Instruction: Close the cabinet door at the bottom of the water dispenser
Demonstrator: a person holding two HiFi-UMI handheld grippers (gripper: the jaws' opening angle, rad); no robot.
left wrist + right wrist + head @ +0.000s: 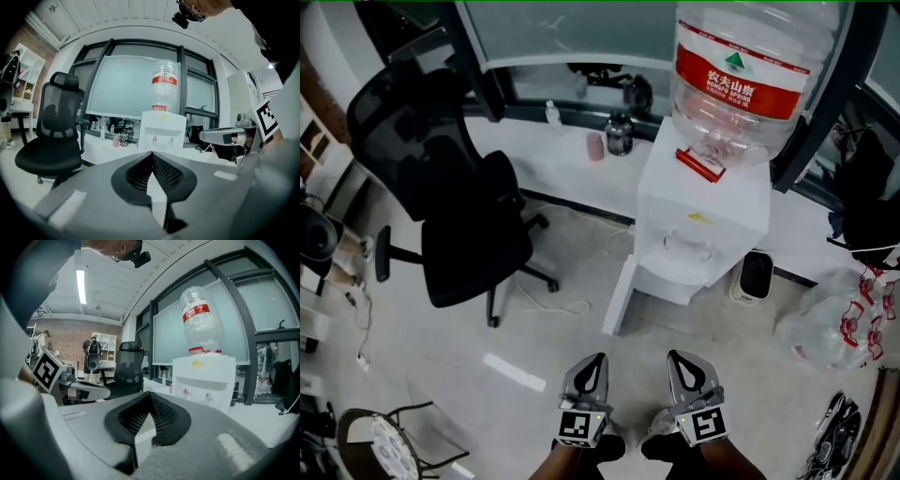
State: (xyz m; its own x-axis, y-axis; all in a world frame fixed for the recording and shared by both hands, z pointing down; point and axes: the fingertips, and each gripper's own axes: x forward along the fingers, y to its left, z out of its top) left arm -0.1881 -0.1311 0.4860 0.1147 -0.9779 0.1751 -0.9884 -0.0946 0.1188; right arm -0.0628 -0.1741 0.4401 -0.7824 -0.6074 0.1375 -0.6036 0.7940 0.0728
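We have not yet started: the cabinet door (619,298) stands swung open at the lower left of the water dispenser (703,216). Our left tool (596,358) and right tool (677,356), both closed and empty, hover well short of it.

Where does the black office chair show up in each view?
Head view: chair at upper left, left of the dispenser.
Left gripper view: chair at the left side.
Right gripper view: chair small, left of centre.
Shared landmark: the red-labelled bottle on the dispenser, right of the chair in all three.
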